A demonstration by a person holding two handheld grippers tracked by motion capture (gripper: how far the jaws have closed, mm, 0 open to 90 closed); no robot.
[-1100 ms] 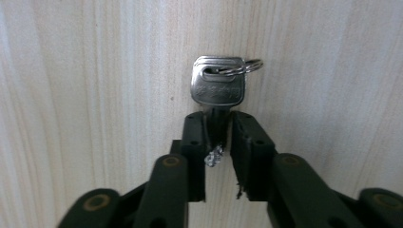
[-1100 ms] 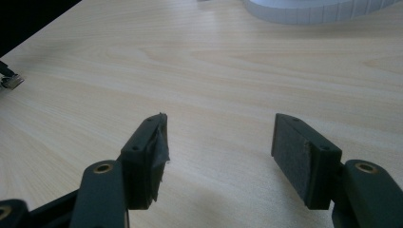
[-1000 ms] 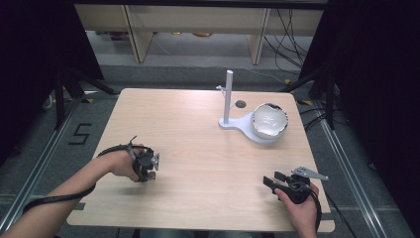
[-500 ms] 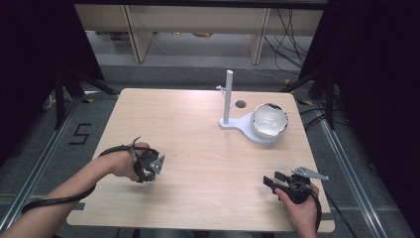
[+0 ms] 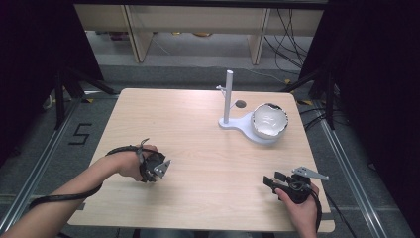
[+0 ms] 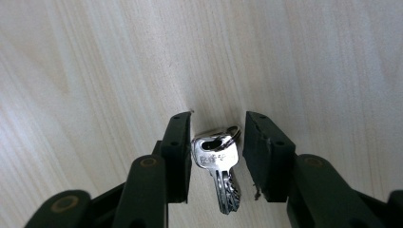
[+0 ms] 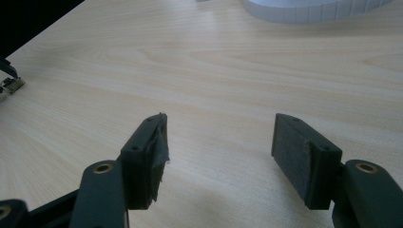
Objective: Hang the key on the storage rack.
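The left tool (image 6: 216,137) has been closing, half-open, astride the key (image 6: 217,166) (one pad touching, ungripped): centre it, then squeeze. The right tool (image 7: 228,152) gapes empty over the bench (image 5: 198,129).

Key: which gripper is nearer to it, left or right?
Left. The left gripper has the key between its fingers, one pad against it, the other just clear. The right gripper sits far across the table, open, nothing between its fingers.
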